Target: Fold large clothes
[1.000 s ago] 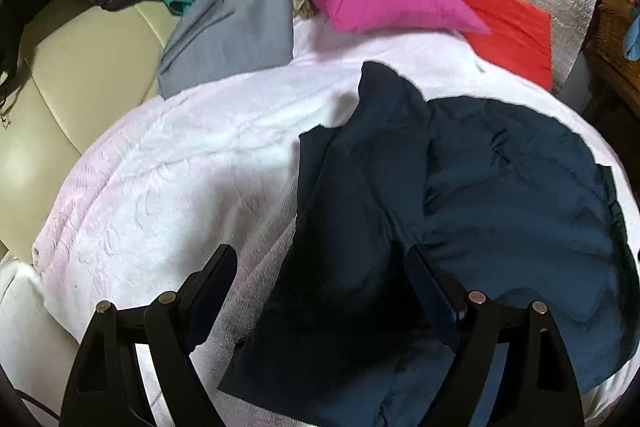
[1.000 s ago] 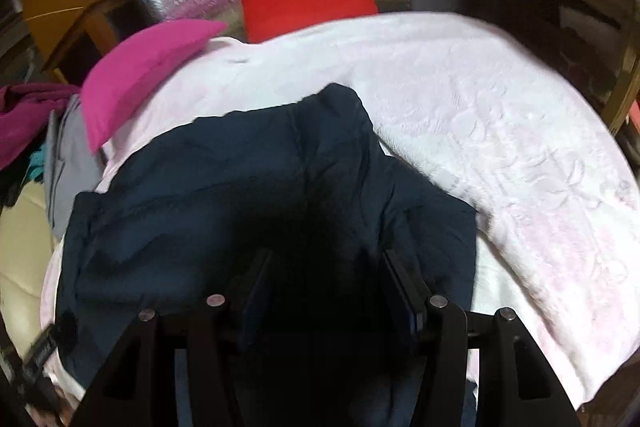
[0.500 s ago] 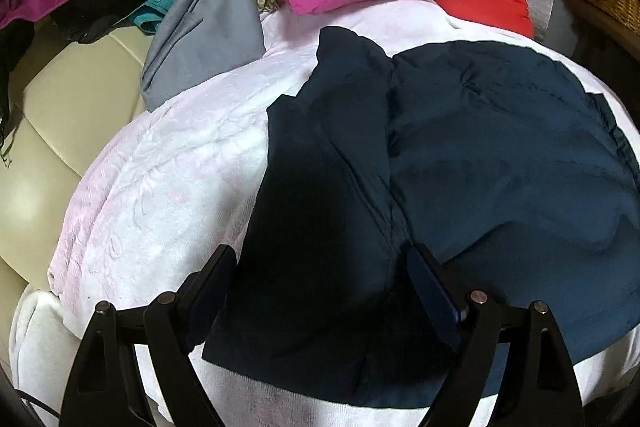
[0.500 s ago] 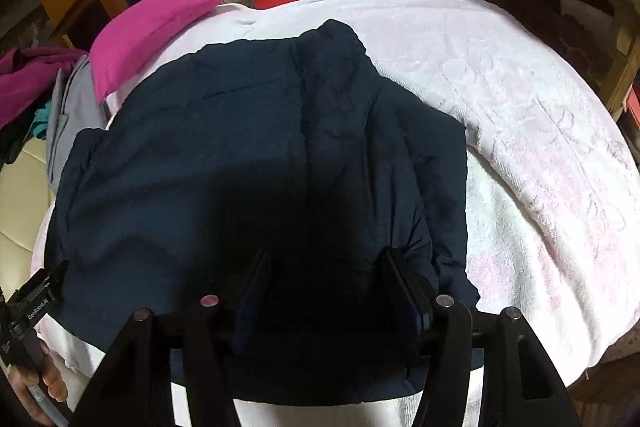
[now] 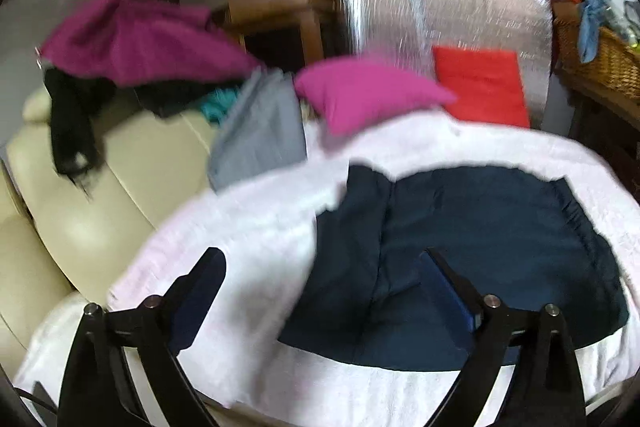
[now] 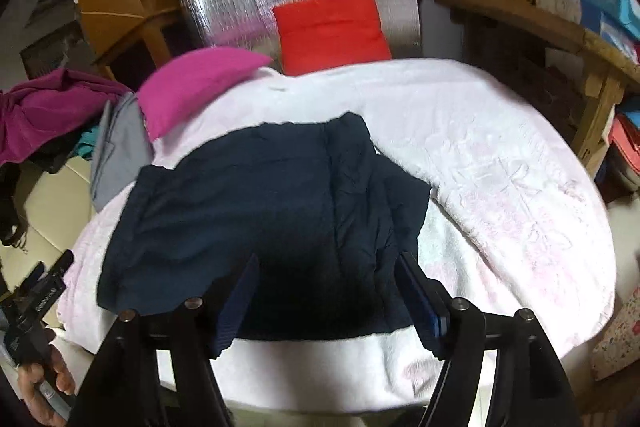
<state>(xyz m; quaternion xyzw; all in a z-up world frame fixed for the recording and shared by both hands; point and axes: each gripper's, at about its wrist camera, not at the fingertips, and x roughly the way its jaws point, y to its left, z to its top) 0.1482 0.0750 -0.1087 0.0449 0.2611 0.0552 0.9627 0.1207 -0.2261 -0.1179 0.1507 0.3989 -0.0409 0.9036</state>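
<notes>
Both grippers hang above the bed with nothing in them. Left gripper (image 5: 320, 291) has its jaws wide apart and opening, one finger over the white blanket (image 5: 248, 227), the other over the navy garment (image 5: 460, 227); right gripper (image 6: 326, 291) is also spreading, empty, above the garment's near hem. The garment lies folded and flat on the blanket, apart from both tools. A pink pillow (image 5: 360, 93) and red cushion (image 5: 480, 87) sit at the far edge, grey cloth (image 5: 260, 135) beside them. Left view is blurred; in the right view a hand (image 6: 44, 383) at the lower left corner is cut off.
</notes>
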